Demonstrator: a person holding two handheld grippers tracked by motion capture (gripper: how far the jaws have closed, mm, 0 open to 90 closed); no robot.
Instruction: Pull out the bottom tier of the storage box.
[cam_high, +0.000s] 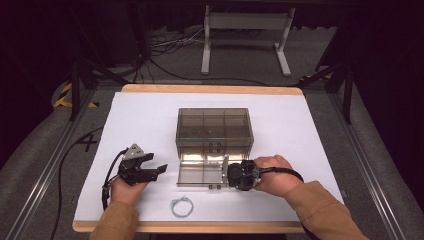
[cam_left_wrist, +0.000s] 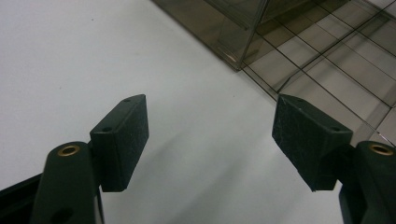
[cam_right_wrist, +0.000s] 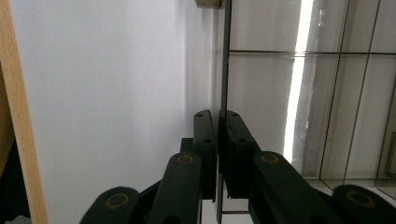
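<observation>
A smoky see-through drawer box (cam_high: 214, 127) stands in the middle of the white table (cam_high: 140, 120). Its bottom drawer (cam_high: 197, 176) is pulled out toward me, showing divided compartments (cam_left_wrist: 327, 60). My right gripper (cam_high: 231, 175) is at the drawer's front right corner, shut on the drawer's thin front wall (cam_right_wrist: 227, 56), which runs up between the jaws of that gripper (cam_right_wrist: 218, 116). My left gripper (cam_high: 156, 162) rests low over the table just left of the drawer. It stands open (cam_left_wrist: 210, 130) with bare table between its pads, and the box corner (cam_left_wrist: 233, 37) lies ahead.
A small pale wire loop (cam_high: 181, 206) lies near the table's front edge, between my forearms. The table's wooden rim (cam_right_wrist: 18, 116) runs close beside the right gripper. A white frame stand (cam_high: 245, 30) is on the floor beyond the table.
</observation>
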